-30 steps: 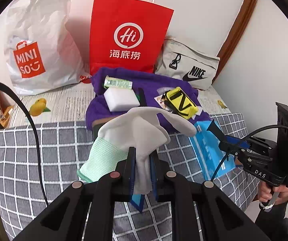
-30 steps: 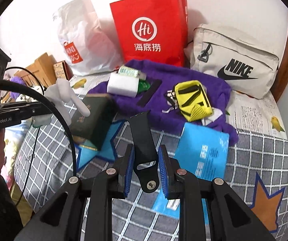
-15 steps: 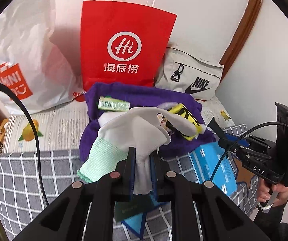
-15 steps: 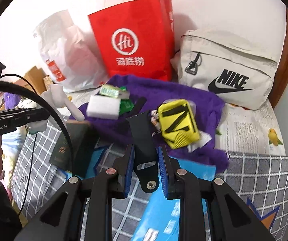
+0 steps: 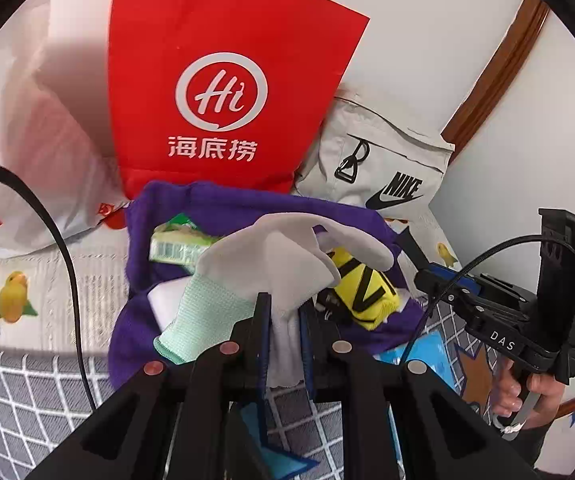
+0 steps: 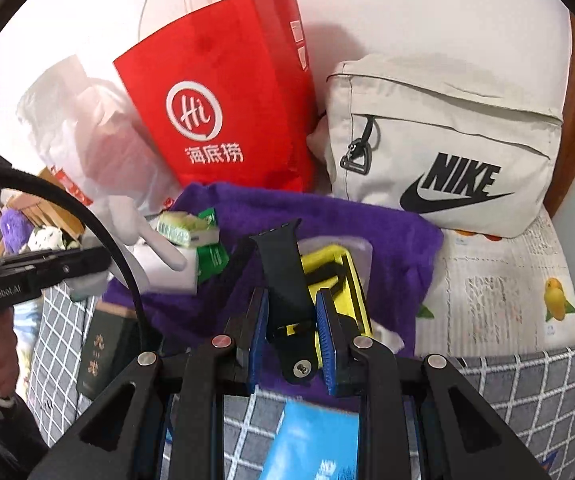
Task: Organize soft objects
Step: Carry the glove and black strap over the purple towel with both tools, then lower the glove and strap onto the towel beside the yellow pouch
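Note:
My left gripper (image 5: pixel 284 308) is shut on a white glove with a mint cuff (image 5: pixel 271 264), held above the purple towel (image 5: pixel 247 204). The glove also shows in the right wrist view (image 6: pixel 143 232), at the left. My right gripper (image 6: pixel 292 308) is shut on a black watch strap (image 6: pixel 283 272), held over the purple towel (image 6: pixel 347 224). On the towel lie a yellow and black pouch (image 6: pixel 347 280), a white sponge block (image 6: pixel 171 276) and a green packet (image 6: pixel 185 230).
A red paper bag (image 6: pixel 227 96), a white plastic bag (image 6: pixel 87 120) and a beige Nike bag (image 6: pixel 447 152) stand against the wall. A dark green booklet (image 6: pixel 101 352) and a blue packet (image 6: pixel 319 444) lie on the grey checked cover.
Both grippers have moved forward toward the towel and bags, each still holding its item. The red bag and the Nike bag now look larger and closer.

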